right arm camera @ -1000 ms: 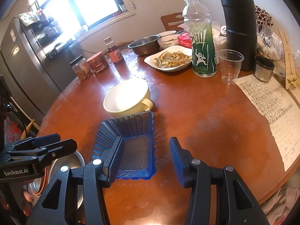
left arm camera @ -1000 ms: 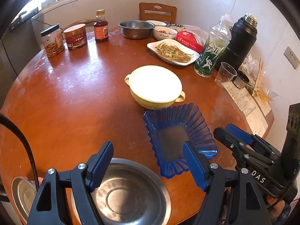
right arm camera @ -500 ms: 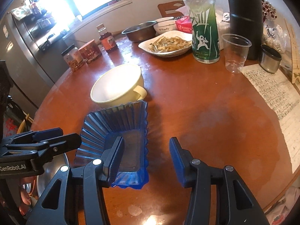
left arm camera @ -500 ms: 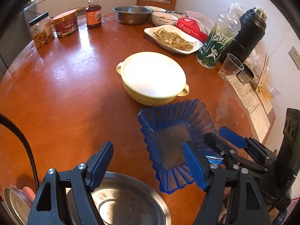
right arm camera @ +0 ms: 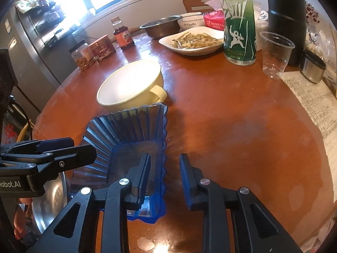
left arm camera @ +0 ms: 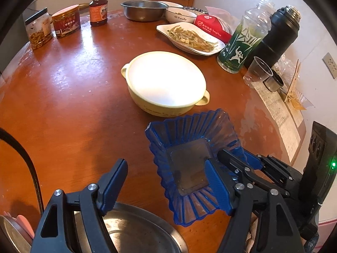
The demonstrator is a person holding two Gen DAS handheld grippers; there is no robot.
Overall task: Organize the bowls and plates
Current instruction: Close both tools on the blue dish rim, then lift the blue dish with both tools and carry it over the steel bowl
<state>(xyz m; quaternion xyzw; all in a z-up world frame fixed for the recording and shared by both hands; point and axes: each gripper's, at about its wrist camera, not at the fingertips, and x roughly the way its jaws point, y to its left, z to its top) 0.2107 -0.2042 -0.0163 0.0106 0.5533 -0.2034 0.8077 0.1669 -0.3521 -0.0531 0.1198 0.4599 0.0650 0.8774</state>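
Note:
A fluted blue glass dish (left arm camera: 189,160) (right arm camera: 130,139) lies on the round wooden table (left arm camera: 63,109), just in front of a cream two-handled bowl (left arm camera: 166,80) (right arm camera: 130,84). My right gripper (right arm camera: 165,172) is open and straddles the dish's right wall, one finger inside, one outside. My left gripper (left arm camera: 166,181) is open and empty, its right finger over the dish's near edge, above a steel plate (left arm camera: 139,236) at the table's front.
At the back stand jars (left arm camera: 40,29), a sauce bottle (left arm camera: 98,6), a steel bowl (left arm camera: 144,10), a white bowl (left arm camera: 180,15) and a plate of food (left arm camera: 189,38). At the right are a green bottle (left arm camera: 244,42), black flask (left arm camera: 276,35), plastic cup (left arm camera: 257,71) and papers (left arm camera: 280,113).
Both grippers have moved forward over the table. My right gripper has dropped onto the blue dish, and its fingers now bracket the dish's right wall. Both stay open.

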